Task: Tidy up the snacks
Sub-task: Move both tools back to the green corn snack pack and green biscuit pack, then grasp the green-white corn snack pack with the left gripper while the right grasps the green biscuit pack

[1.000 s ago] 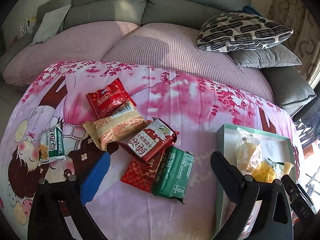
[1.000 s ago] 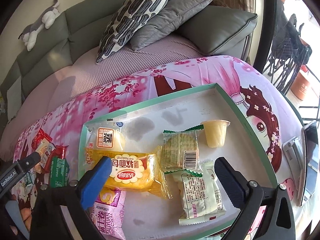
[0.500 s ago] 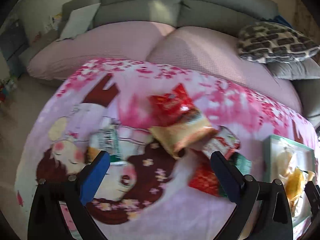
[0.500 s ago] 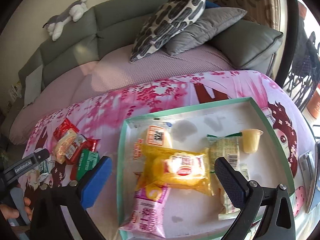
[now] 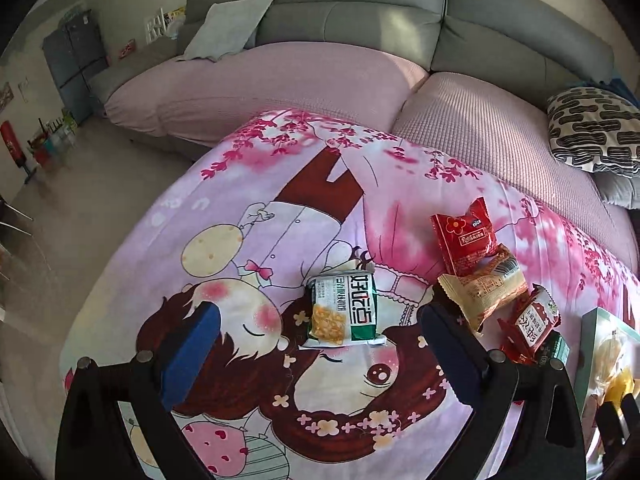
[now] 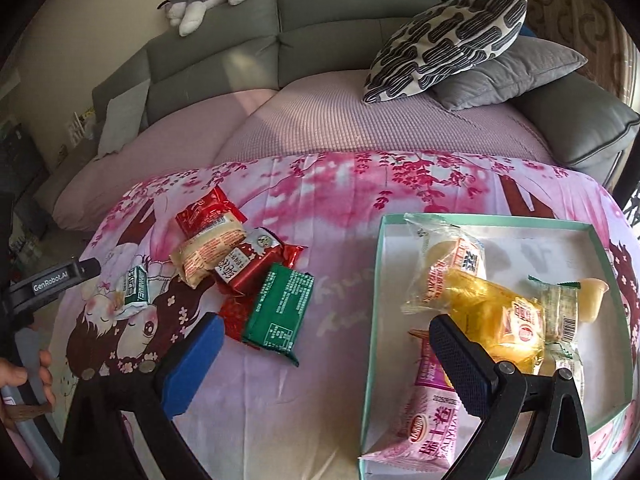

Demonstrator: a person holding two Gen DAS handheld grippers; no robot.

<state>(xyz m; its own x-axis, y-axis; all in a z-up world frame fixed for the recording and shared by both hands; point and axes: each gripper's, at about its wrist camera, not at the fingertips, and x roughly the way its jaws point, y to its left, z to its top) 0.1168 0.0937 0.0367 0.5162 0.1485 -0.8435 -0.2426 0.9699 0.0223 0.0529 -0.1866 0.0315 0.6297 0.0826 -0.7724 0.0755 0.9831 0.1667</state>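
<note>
Between the wide-open jaws of the left gripper [image 5: 316,344] now sits the green-white packet [image 5: 343,311], after a swing left off the pile [image 6: 240,264]. Likely next pick. Right gripper [image 6: 328,344] (open too, empty) has drifted left, tray [image 6: 376,280] at its right jaw.

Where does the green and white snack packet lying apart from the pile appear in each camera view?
Left wrist: the green and white packet lies at centre, between the open fingers.
Right wrist: the same packet is small, at far left.
Shared landmark: the tan wrapper in the pile.
</note>
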